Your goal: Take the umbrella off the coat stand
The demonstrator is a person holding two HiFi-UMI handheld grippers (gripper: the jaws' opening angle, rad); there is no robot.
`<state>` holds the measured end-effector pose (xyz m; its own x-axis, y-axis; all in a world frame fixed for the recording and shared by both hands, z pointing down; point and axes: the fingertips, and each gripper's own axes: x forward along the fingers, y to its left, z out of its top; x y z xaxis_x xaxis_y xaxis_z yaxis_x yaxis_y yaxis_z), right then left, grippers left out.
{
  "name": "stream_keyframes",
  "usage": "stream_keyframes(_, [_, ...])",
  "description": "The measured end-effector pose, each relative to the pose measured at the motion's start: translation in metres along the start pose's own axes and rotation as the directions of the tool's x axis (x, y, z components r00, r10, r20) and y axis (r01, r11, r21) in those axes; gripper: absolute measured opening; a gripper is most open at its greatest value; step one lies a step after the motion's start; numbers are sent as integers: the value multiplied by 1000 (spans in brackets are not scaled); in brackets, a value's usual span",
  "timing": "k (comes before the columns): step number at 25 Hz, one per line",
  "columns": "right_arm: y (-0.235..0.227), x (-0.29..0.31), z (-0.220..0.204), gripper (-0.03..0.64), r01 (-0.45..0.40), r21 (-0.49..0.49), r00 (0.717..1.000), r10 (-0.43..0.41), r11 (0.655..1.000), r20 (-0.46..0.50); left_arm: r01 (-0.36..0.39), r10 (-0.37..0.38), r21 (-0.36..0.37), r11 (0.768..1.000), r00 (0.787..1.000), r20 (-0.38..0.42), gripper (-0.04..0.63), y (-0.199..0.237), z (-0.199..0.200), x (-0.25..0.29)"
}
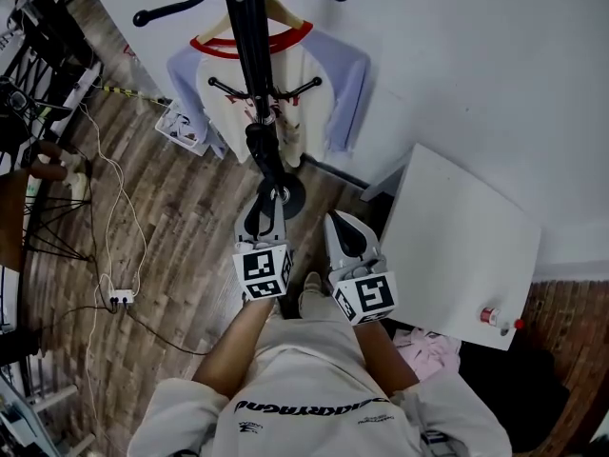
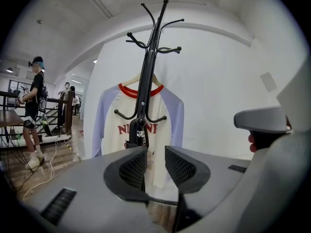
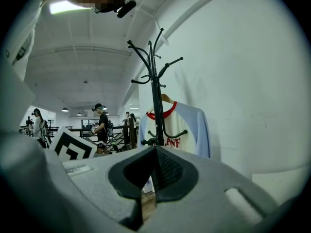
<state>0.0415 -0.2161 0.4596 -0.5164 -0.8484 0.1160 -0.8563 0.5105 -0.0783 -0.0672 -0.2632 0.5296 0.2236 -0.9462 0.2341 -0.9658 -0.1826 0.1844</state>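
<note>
The left tongs (image 2: 155, 155) stand released, with a gap between the pads and nothing in it. The right tongs (image 3: 154, 152) are clenched on nothing, at about three o'clock of the left pair. The umbrella (image 2: 139, 131), short, black and folded (as far as it can be made out), hangs at the lower hooks of the coat stand (image 2: 149, 67), at twelve o'clock of the left jaws and apart from them. It seems best to carry the open pair straight in, close on the umbrella's body rather than the pole, then lift it clear of the hook before drawing back, minding the shirt (image 2: 171, 125) just behind.
</note>
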Motion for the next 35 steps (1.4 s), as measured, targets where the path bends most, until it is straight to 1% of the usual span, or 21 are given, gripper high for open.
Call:
stream_keyframes(7, [-9, 7, -15, -2, 1, 7, 999, -1, 1000, -42, -49, 47, -33, 998, 997, -62, 214, 27, -31, 45])
stream_keyframes(12, [-17, 12, -21, -2, 3, -6, 998, -4, 1000, -59, -63, 57, -59, 996, 993, -99, 264, 39, -49, 72])
stream_keyframes(19, [-27, 17, -35, -2, 9, -12, 996, -10, 1000, -93, -98, 89, -62, 993, 987, -136, 302, 60, -79, 110])
stream_keyframes(24, [-39, 19, -43, -2, 21, -19, 994, -23, 1000, -108, -105, 101, -38, 994, 989, -105, 327, 70, -98, 139])
stream_keyframes(26, [-44, 19, -46, -2, 26, -15, 993, -28, 1000, -113, -100, 96, -36, 994, 989, -109, 328, 71, -108, 148])
stream_keyframes(31, [-50, 17, -58, -2, 17, -4, 990, -18, 1000, -140, -102, 101, -2, 995, 985, -139, 328, 78, -131, 165])
stream_keyframes(35, [-56, 14, -66, -2, 18, -9, 986, -20, 1000, -167, -103, 100, -22, 994, 987, -130, 328, 82, -136, 177])
